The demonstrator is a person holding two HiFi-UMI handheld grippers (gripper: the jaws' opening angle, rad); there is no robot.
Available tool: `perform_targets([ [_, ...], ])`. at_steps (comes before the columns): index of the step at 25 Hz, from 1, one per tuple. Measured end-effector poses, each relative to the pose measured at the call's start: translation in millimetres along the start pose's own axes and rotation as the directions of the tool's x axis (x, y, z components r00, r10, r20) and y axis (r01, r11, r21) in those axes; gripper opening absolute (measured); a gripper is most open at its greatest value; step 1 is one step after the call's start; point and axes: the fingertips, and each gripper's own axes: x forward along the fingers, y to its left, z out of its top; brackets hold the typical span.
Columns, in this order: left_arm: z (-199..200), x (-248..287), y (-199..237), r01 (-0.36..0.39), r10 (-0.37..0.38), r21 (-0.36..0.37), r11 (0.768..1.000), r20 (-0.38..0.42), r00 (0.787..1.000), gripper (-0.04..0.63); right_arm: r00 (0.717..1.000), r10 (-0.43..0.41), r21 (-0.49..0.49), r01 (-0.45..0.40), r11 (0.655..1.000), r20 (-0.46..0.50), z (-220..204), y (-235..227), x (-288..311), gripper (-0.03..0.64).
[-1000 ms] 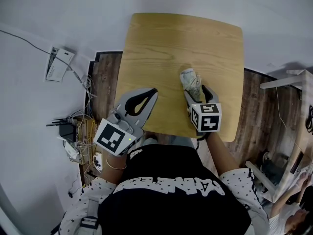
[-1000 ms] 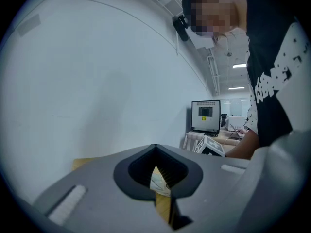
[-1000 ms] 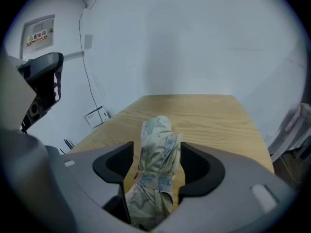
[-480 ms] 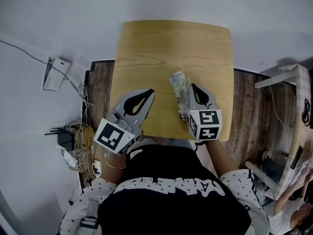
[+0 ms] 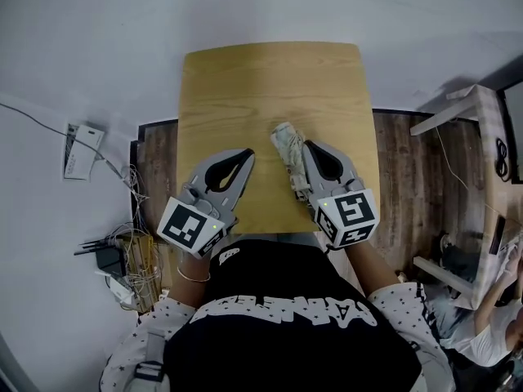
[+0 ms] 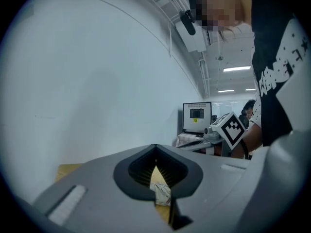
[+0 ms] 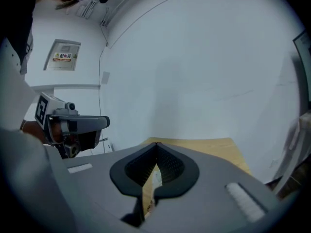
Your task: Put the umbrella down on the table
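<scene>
Head view, looking down: shows umbrella (image 5: 289,155) folded and lying on table (image 5: 245,80), just beside right tongs (image 5: 306,145) on their inner side, between them and left tongs (image 5: 248,153). Shows both pairs pinched together and clamped on nothing; same in each gripper view, with only a sliver of umbrella glimpsed past closed tips. Reads as set-down done, judging by that flat rest on the top. To finish well: draw right tongs clear with tips together, without brushing fabric; avoid nudging so light-looking a bundle toward near edge. Hold left tongs level and apart from umbrella. Beneath tongs: pale wood top, smooth, faint grain, rounded corners. Ahead of tongs: white wall (image 5: 270,6). Either side: dark plank floor (image 5: 159,162). Out past left tongs: tangle of cables (image 5: 135,256). Out past right tongs: second table (image 5: 478,129).
</scene>
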Motion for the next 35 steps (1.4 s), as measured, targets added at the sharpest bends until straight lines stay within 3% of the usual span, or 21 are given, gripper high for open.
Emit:
perform_targets([
  [11, 4, -6, -2, 0.07, -0.07, 0.017, 0.997, 0.003, 0.998, -0.006, 0.992, -0.119, -0.027, 0.12, 0.992, 0.049, 25, 10, -35, 0.012],
  [23, 10, 2, -25, 0.146, -0.147, 0.029, 0.989, 0.04, 0.988, -0.006, 0.98, -0.16, -0.019, 0.163, 0.986, 0.12, 46, 9, -60, 0.012],
  [35, 14, 8, -29, 0.161, -0.162, 0.034, 0.986, 0.041, 0.986, -0.006, 0.975, -0.165, -0.029, 0.172, 0.985, 0.149, 57, 6, -65, 0.012],
])
